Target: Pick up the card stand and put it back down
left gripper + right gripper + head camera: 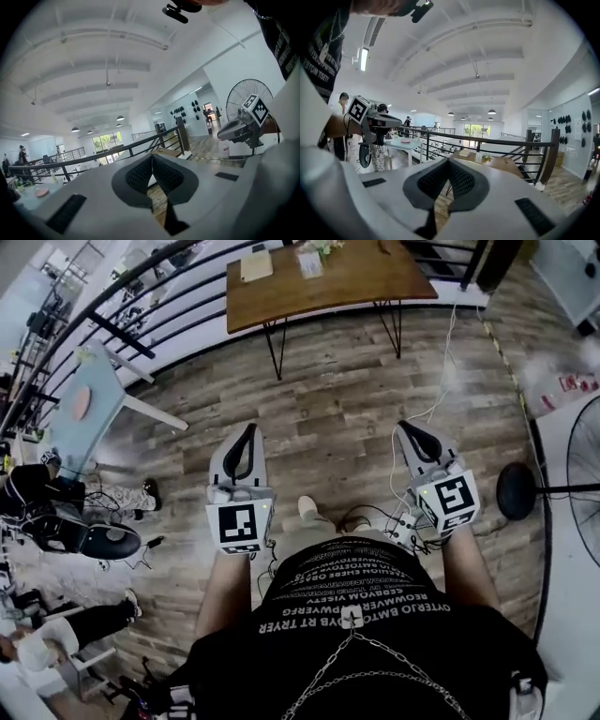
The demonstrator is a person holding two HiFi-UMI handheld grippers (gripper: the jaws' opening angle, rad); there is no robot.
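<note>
The task looks unstarted. The left gripper (249,429) and right gripper (407,428) are held pressed together, empty, over the floor (328,399). The card stand is not surely made out; it may be the white thing (309,263) on the far bench (375,279).

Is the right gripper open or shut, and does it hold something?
Shut and empty. In the right gripper view, the white right gripper has its black ribbed pads touching at the tips, with nothing between them.
</note>
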